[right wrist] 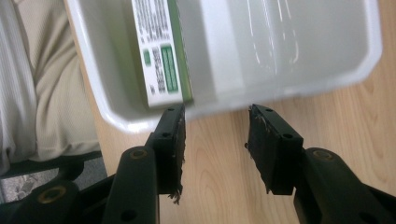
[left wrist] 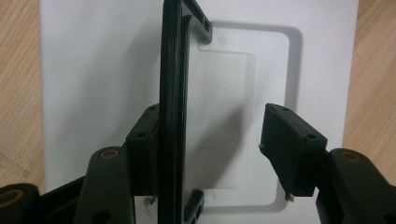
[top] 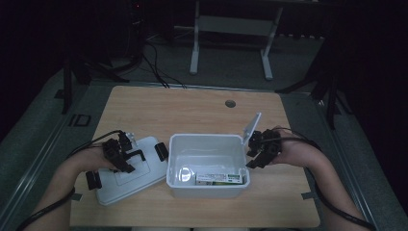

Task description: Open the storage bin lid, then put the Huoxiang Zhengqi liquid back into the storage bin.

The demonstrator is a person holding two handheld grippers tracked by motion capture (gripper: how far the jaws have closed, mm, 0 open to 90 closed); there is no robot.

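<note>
Your left gripper (left wrist: pixel 215 149), jaws apart, straddles the black handle (left wrist: pixel 175 93) on the white lid (top: pixel 126 172) at lower left. Your right gripper (right wrist: pixel 215 144) gapes empty beside the open white box (top: pixel 207 166) at centre.

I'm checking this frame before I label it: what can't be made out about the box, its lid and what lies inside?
- Print on the green-and-white cardboard carton: too small in the high view, cut off by the top edge in the right gripper view.
- Far end of the black plastic lid handle: cut off by the top edge of the left gripper view.
- Front inner floor of the white plastic box: hidden by its near wall, high view.
</note>
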